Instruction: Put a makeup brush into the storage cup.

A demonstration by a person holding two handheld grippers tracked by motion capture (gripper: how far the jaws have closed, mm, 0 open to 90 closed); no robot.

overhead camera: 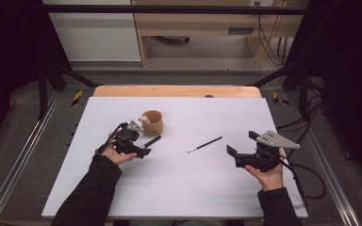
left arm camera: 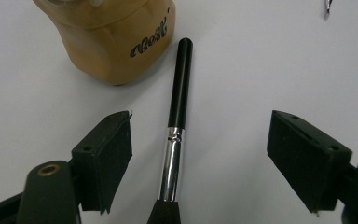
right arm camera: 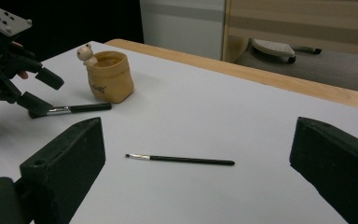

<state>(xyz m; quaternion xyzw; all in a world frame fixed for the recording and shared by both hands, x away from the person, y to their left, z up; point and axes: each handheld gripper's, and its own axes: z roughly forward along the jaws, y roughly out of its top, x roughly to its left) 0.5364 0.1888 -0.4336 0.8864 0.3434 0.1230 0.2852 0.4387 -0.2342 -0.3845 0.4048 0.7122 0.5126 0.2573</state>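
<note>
Flat on the table, makeup brush (left arm camera: 176, 126) — between the open left gripper (left arm camera: 200, 154)

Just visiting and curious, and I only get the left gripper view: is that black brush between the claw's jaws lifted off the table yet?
Observer: No. The thick brush lies flat on the table, with the open left claw straddling it.
Operator: What's the tan thing beside it?
Observer: A small pot with a little round-eyed figure on its rim.
Operator: Anything else out there?
Observer: The right claw is open and empty, near a thin brush lying mid-table.
</note>
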